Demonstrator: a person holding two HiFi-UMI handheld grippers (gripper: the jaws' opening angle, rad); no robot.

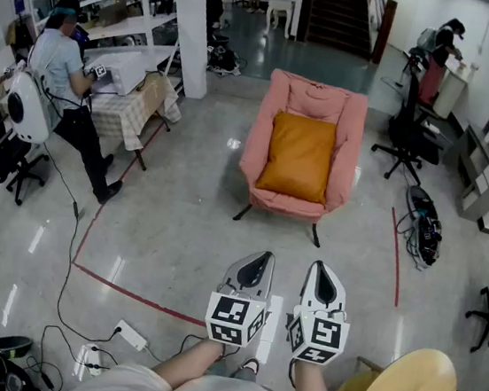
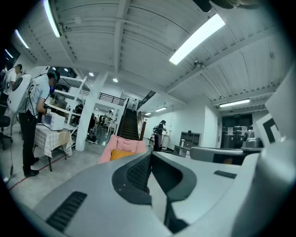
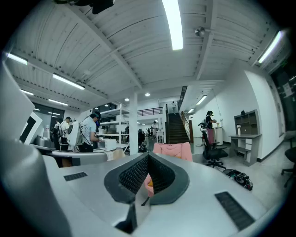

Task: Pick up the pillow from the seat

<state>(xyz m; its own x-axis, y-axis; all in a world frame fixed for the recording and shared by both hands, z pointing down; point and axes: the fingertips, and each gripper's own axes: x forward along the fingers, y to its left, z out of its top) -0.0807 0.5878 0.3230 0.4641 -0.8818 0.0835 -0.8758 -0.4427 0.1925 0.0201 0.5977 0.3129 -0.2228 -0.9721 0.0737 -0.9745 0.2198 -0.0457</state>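
Head view: orange pillow [image 1: 299, 155] lying on the seat of the pink armchair [image 1: 353, 128], untouched.

Pillow is plump and roughly square, mustard-orange, with a smooth cover that has a slight sheen. It leans back against the backrest with its lower edge on the seat and fills most of the width between the armrests. The armchair stands on dark legs on the glossy grey floor [image 1: 179, 217], well apart from both grippers. Left gripper [image 1: 262, 259] and right gripper [image 1: 323, 269] are side by side low in frame, pointing toward the chair. In each gripper view the fingers are pressed together with nothing between them. A black office chair [image 1: 409, 136] stands right of the armchair. A person [image 1: 65, 68] stands at a cloth-covered surface [image 1: 136, 104] on the left.
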